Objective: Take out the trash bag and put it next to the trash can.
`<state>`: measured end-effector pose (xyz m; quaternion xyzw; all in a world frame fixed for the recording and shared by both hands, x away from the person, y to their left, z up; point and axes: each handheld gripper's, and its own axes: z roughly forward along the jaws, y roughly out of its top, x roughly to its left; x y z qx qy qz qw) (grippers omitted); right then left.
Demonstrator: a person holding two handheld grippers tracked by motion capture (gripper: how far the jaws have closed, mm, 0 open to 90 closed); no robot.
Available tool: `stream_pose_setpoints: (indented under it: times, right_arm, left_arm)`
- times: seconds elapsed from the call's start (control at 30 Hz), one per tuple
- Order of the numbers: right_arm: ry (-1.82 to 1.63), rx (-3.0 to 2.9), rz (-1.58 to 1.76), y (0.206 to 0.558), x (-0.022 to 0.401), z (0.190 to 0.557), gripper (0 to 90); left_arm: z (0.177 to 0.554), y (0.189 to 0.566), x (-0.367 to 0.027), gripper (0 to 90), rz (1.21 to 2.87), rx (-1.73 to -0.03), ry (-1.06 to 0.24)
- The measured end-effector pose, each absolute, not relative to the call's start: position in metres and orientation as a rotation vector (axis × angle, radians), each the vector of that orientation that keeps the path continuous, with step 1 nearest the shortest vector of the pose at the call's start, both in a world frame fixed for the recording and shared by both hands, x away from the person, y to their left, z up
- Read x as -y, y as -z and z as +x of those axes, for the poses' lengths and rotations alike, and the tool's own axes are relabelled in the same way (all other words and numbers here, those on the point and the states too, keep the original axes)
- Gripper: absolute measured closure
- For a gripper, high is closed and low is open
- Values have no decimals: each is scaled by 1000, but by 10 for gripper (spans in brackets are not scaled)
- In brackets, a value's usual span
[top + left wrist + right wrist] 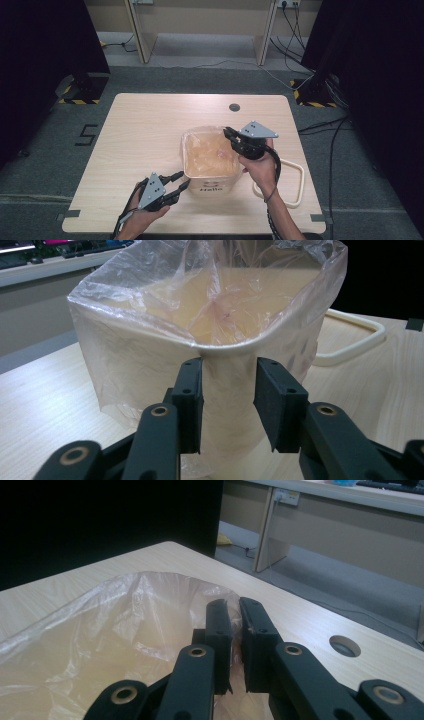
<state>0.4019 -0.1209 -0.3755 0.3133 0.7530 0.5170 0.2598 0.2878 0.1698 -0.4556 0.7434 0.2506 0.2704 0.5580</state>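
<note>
Left gripper (184,183) is held at the near left corner of the bin (210,177), jaws apart. That rounded corner of the bin (220,390) is seen between the two jaws in the left gripper view; whether the pads press on it cannot be told. No earlier state is referenced.

Bin is set on the table (145,130), right of centre, a little nearer the front edge than the back. It is cream-coloured, with "Hello" printed on the near face. A clear plastic bag (207,152) is fitted inside the bin, with its edge draped over the rim and down the outer walls (125,370).

Right gripper (229,133) is held over the far right corner of the bin, jaws brought together. Thin bag film (150,605) is seen at the jaw tips; a pinch on it looks likely.

A cream ring frame (295,180) is laid flat on the table just right of the bin. A round cable hole (234,107) is seen in the table beyond the bin.
</note>
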Motion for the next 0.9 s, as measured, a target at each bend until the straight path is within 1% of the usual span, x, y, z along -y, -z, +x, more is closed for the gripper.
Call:
stream_pose_setpoints:
  times: [0.03,0.2,0.27,0.47,0.53,0.67,0.77,0.9]
  right_arm:
    - [-1408,-2032,848,373,121,401,847]
    - [-1438,-2011,849,368,121,402,854]
    - [-1452,-2004,854,367,121,402,855]
    - [-1456,-2001,863,367,124,403,855]
    - [-1460,-2002,867,367,125,404,855]
    - [-1468,-2004,866,367,125,405,855]
    - [-1467,-2008,866,368,124,405,855]
    - [-1467,-2011,873,368,125,406,853]
  left_arm:
    - [287,455,-170,598,1752,-588,-646]
    - [283,450,-167,515,1739,-549,-700]
    - [281,449,-166,497,1731,-537,-702]
    - [280,444,-161,485,1721,-502,-688]
    - [281,442,-161,491,1717,-506,-651]
    - [280,437,-160,495,1706,-494,-655]
    - [281,431,-159,500,1704,-482,-618]
    - [285,428,-155,506,1718,-480,-512]
